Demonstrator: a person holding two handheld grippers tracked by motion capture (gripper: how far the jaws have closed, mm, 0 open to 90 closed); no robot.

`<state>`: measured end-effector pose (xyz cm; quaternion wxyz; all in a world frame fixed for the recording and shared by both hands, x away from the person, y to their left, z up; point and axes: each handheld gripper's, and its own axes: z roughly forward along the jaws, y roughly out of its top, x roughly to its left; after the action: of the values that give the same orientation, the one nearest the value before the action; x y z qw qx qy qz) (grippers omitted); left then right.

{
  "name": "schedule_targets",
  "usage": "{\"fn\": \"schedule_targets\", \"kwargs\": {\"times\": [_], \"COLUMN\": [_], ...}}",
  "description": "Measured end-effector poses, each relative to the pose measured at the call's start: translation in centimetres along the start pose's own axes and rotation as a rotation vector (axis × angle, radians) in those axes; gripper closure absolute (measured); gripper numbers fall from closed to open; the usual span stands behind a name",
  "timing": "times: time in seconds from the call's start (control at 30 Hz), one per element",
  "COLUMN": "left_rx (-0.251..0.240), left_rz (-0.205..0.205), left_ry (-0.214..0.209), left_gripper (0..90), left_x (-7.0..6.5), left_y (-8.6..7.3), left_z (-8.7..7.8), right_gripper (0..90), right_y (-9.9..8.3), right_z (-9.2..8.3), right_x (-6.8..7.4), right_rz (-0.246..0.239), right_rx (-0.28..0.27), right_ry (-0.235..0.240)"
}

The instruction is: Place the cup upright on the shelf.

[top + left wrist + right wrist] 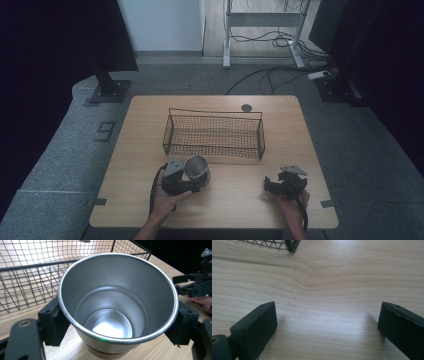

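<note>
Gripping a steel cup point(197, 169) from both sides, the left gripper point(186, 179) sat on the near half of the wooden table point(300, 130), held in the person's left hand point(167, 199). In the left gripper view the cup point(117, 300) stood upright between the two black jaws, one pad pressed against each side of its wall just below the rim, so the jaws were clamped on it. The cup was empty, its shiny inside and round bottom plain to see, and its base rested on the table point(72, 347) or just above it; which of the two I could not tell.

Just beyond the cup stood a black wire basket point(213, 134), near the middle of the table, with its near wall close to the cup but not touching it. The same basket point(27, 280) showed behind the cup in the left gripper view.

Over on the right, the right gripper point(272, 186) was held low over the table's near right part in the person's right hand point(292, 204), well apart from the cup. In the right gripper view its jaws stood wide apart with bare wood point(322, 290) between them, and a corner of the basket point(287, 245) showed at the top edge.
</note>
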<state>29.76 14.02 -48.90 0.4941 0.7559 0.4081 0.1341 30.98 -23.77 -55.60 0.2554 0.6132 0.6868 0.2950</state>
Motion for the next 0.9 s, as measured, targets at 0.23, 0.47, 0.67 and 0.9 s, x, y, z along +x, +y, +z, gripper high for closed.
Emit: {"fn": "schedule_targets", "kwargs": {"times": [0.23, 0.47, 0.67, 0.9], "left_rx": [-0.007, -0.016, -0.037, -0.046], "left_rz": [-0.002, -0.010, -0.003, -0.004], "left_ry": [0.001, -0.010, -0.009, -0.011], "left_gripper": [18.7, 18.7, 18.7, 18.7], "left_x": [0.1, 0.2, 0.3, 0.6], "left_y": [0.2, 0.8, 1.9, 2.8], "left_z": [-0.1, -0.2, -0.2, -0.4], "right_gripper": [2.2, 2.2, 2.2, 2.2], "right_y": [0.0, 0.0, 0.0, 0.0], "right_z": [0.0, 0.0, 0.0, 0.0], "right_x": [0.0, 0.0, 0.0, 0.0], "right_rz": [0.000, 0.000, 0.000, 0.000], "right_rx": [0.000, 0.000, 0.000, 0.000], "right_ry": [0.000, 0.000, 0.000, 0.001]}}
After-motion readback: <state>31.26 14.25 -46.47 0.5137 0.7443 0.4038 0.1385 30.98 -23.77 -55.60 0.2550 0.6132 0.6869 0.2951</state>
